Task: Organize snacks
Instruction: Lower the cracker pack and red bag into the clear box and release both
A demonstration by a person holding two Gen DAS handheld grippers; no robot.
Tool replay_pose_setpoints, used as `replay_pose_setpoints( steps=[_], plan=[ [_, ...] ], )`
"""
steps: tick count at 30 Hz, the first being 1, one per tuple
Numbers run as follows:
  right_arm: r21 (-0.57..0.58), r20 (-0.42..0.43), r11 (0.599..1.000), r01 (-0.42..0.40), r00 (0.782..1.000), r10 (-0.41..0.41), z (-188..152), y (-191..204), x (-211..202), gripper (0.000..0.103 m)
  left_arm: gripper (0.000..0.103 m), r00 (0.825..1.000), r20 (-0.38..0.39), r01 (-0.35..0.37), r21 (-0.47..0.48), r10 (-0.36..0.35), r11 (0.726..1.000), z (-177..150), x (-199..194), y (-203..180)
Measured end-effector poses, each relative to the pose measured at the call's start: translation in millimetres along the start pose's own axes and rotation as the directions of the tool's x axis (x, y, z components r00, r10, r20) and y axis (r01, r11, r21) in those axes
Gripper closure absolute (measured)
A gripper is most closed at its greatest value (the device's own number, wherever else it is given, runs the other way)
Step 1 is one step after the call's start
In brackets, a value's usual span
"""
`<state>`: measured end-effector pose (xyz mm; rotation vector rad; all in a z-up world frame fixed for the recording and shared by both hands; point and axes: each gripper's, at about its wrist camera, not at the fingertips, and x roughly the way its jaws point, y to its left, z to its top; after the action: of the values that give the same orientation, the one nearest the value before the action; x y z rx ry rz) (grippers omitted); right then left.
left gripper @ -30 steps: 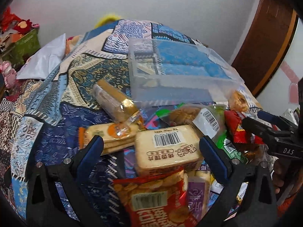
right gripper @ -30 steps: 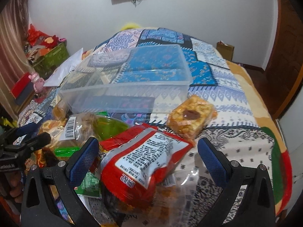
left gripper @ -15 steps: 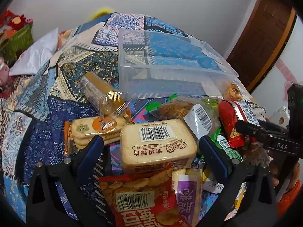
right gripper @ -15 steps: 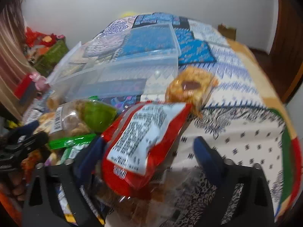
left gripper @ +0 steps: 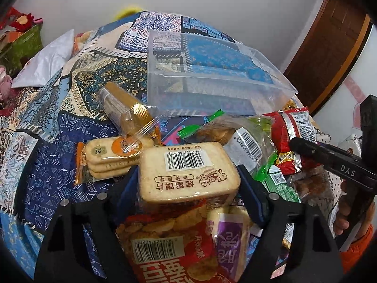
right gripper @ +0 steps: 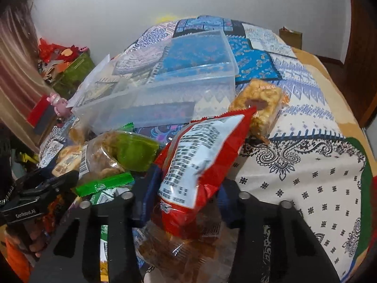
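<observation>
**Left wrist and right wrist views: two packets gripped at once**

Left wrist view showed the left gripper [left gripper: 188, 184] closing its jaws on the toast-slice packet [left gripper: 188, 172], both blue pads at the packet's short sides. That packet lay on top of the snack pile, barcode up, which left its sides free for a sideways pinch. Under it lay a red cracker bag [left gripper: 169, 243]; just beside it lay a round-biscuit sleeve [left gripper: 106, 158] and a gold-ended clear packet [left gripper: 122, 108].

Right wrist view showed the right gripper [right gripper: 186, 193] closing to a narrow gap on the red snack bag [right gripper: 202, 155]. The soft bag stood tilted upward between the pads, pinched near its lower end, probably so that the crimped part gave a firm hold.

Beyond the pile on the bed [right gripper: 306, 165], the clear plastic bin [right gripper: 165, 89] stood without snacks in it, its open top toward both grippers. It appeared to be the destination, so sorting was judged barely begun.
</observation>
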<state>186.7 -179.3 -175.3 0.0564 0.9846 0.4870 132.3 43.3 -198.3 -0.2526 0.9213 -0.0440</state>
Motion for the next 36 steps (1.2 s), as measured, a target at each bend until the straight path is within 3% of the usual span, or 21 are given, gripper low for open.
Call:
replay_pose_setpoints(
  steps=[7,19,32,36],
  plan=[
    [-0.035,0.069,0.999,0.009,0.998,-0.007,3.7,6.5,-22.4,0.080,0.024,0.998,0.059,-0.022,0.010,0.021,1.000,2.8,-23.9,-3.3],
    [-0.057,0.177,0.998,-0.019,0.984,0.028,23.5,17.6,-49.8,0.082,0.024,0.981,0.194,-0.024,0.036,0.016,0.999,39.2,-65.4,-14.9],
    [-0.078,0.284,0.996,-0.030,0.957,0.051,71.3,24.5,-56.1,0.082,0.024,0.964,0.264,-0.027,0.068,0.008,0.997,105.3,-56.5,-28.2],
    [-0.087,0.299,0.996,-0.021,0.953,0.046,88.2,24.0,-50.8,0.082,0.024,0.968,0.250,-0.036,0.064,0.019,0.997,125.8,-40.0,-28.2]
  ],
)
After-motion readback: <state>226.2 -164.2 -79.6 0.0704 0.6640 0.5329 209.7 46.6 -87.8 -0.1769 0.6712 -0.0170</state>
